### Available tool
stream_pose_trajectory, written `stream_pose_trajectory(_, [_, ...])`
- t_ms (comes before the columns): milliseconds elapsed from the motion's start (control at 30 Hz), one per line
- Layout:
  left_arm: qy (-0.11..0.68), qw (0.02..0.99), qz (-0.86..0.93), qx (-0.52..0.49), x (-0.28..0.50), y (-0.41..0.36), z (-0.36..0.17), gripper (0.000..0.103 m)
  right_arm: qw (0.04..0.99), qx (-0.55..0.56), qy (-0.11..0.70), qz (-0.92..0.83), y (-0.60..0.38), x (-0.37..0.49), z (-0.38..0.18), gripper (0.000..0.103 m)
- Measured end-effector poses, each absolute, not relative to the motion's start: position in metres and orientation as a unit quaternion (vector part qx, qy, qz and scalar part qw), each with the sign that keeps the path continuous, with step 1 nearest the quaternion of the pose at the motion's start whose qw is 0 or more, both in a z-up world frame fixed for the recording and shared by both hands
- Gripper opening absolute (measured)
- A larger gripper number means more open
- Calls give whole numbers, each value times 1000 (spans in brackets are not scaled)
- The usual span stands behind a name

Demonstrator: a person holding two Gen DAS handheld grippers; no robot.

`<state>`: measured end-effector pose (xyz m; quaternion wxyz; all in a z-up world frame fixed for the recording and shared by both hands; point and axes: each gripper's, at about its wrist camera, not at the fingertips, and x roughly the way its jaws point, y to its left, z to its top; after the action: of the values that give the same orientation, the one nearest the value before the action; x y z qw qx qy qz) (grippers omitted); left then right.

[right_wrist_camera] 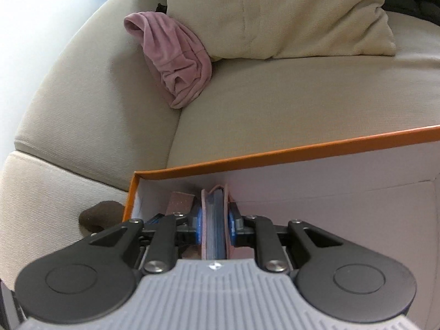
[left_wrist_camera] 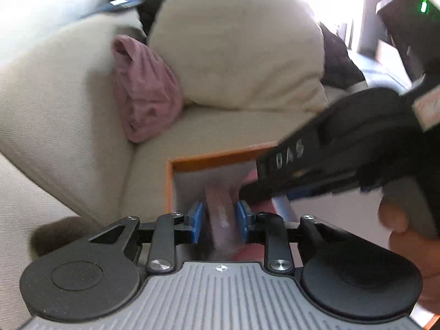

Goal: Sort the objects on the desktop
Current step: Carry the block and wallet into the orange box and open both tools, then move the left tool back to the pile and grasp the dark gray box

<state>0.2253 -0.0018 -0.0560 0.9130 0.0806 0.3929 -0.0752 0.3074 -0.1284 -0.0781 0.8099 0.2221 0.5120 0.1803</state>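
While your right gripper (right_wrist_camera: 214, 224) points down into the orange box (right_wrist_camera: 275, 152), its blue fingers (right_wrist_camera: 198, 222) pinch a small pink notebook (right_wrist_camera: 214, 220) on both sides. You can see the grey page edges between the pink covers. The notebook stands on its edge, low inside the box, near the left corner. Just left of it, a brown block (right_wrist_camera: 180, 202) peeks out behind the fingers; you cannot tell what it is.

Your left gripper (left_wrist_camera: 220, 220) also points down into the same box (left_wrist_camera: 214, 158). A blurry pink thing (left_wrist_camera: 221, 220) sits between its blue fingers (left_wrist_camera: 195, 221). There looks to be a thin gap on each side, so the fingers seem spread a little around it and not squeezing. The blur makes this hard to be sure of.

From the left camera, your right gripper (left_wrist_camera: 343, 154) reaches across from the right side, with your hand (left_wrist_camera: 407, 233) around its handle.

The box rests on a cream sofa (right_wrist_camera: 110, 110). A crumpled pink cloth (right_wrist_camera: 176, 60) lies in the sofa's corner, touching a big cream pillow (right_wrist_camera: 275, 13). A dark brown lump (right_wrist_camera: 99, 216) sits on the sofa just outside the box's left wall.
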Motion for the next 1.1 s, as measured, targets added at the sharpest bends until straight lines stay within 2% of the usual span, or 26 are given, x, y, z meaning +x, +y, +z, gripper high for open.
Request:
stream_pose_trajectory(200, [404,908,-81,72,208,20,-23,35,805,225,514,192,-121,310,-74,27])
stream_pose_trajectory(267, [411,906,-75,71,199,28,-17,39,802,226,514,204,-116,309,-72,30])
stream_pose_trajectory(333, [420,901,-74,72,188,37,-14,51,800,226,511,216,-112,307,-71,33])
stream_pose_trajectory(400, [424,900,-76,73,176,45,-14,51,798,225,507,235,-111,303,-68,35])
stream_pose_trajectory(500, [423,902,-69,57,166,56,-21,51,808,190,496,257,-106,293,-59,45])
stream_pose_trajectory(867, [445,895,-19,-13,164,86,-28,51,834,-29,443,327,-85,249,-51,44])
stream_pose_trajectory(1100, [437,898,-48,5,139,81,-22,51,846,-25,434,308,-90,227,-45,44])
